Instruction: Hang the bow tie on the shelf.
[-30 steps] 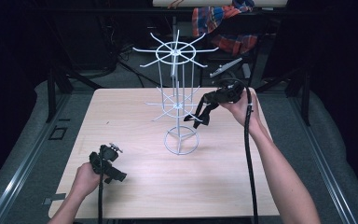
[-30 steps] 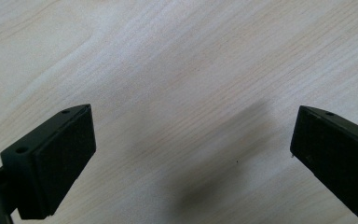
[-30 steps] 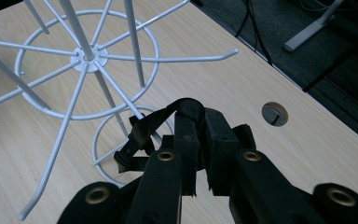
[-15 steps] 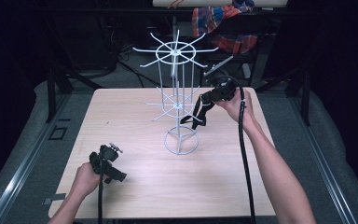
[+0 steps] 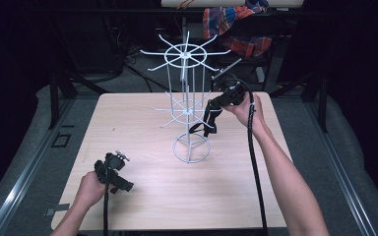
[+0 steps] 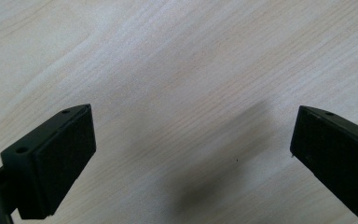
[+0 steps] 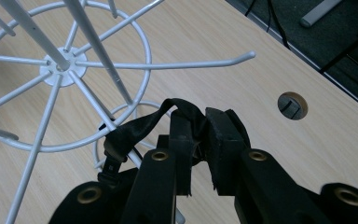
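Note:
A white wire rack [image 5: 186, 105] with two tiers of hooks stands on a round base near the middle of the wooden table [image 5: 142, 128]. My right gripper [image 5: 214, 107] hovers just right of the lower tier, shut on a black strap [image 5: 207, 124] that hangs down beside the post. In the right gripper view the strap [image 7: 135, 126] loops out from the closed right gripper [image 7: 198, 128], just below a hook [image 7: 205, 63] of the rack's lower tier [image 7: 63, 67]. My left gripper [image 5: 123, 184] rests low at the front left, open. Bare tabletop lies between the jaws of the left gripper [image 6: 191, 158].
A round cable hole [image 7: 292, 105] sits in the table near its right edge. A plaid cloth [image 5: 236, 22] hangs behind the table. Dark floor and metal frame legs surround the tabletop. The right gripper's cable [image 5: 253, 162] trails along the right forearm.
My right gripper has carried the black strap a little to the left, closer to the rack's lower tier. The left gripper has stayed where it was.

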### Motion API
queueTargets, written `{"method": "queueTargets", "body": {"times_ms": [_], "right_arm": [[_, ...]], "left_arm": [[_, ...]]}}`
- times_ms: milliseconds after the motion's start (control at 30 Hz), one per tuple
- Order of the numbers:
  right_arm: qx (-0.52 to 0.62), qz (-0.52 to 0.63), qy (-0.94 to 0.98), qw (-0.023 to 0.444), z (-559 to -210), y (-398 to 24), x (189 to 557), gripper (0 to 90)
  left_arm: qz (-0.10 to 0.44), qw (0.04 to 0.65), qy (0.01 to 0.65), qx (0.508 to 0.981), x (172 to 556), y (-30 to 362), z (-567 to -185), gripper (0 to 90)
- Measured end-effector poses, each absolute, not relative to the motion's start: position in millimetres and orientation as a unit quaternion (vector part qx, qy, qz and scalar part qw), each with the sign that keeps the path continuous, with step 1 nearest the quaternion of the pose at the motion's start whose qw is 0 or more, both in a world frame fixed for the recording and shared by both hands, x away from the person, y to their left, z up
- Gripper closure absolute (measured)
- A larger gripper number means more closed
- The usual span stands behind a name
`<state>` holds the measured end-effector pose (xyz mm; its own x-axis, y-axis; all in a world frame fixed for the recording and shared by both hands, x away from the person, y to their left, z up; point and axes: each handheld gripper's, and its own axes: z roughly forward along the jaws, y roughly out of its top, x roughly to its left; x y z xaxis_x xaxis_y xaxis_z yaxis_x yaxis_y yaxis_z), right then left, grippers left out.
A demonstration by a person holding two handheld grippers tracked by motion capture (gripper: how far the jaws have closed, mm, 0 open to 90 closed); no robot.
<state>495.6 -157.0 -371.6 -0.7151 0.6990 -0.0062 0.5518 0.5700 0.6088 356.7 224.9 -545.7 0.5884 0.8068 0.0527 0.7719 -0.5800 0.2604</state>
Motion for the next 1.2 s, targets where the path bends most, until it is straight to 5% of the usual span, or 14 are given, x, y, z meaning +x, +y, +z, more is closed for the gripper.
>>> {"method": "queueTargets", "body": {"times_ms": [733, 1200], "right_arm": [[0.365, 0.327, 0.862, 0.132, -356.8, -177.2, 476.6, 54.4], [0.354, 0.338, 0.862, 0.131, -344.0, -206.7, 427.7, 34.6]], "left_arm": [[0.085, 0.106, 0.447, 0.884, 356.4, 224.4, -545.5, 0.1], [0.087, 0.106, 0.448, 0.883, 356.1, 222.8, -545.6, 0.1]]}}
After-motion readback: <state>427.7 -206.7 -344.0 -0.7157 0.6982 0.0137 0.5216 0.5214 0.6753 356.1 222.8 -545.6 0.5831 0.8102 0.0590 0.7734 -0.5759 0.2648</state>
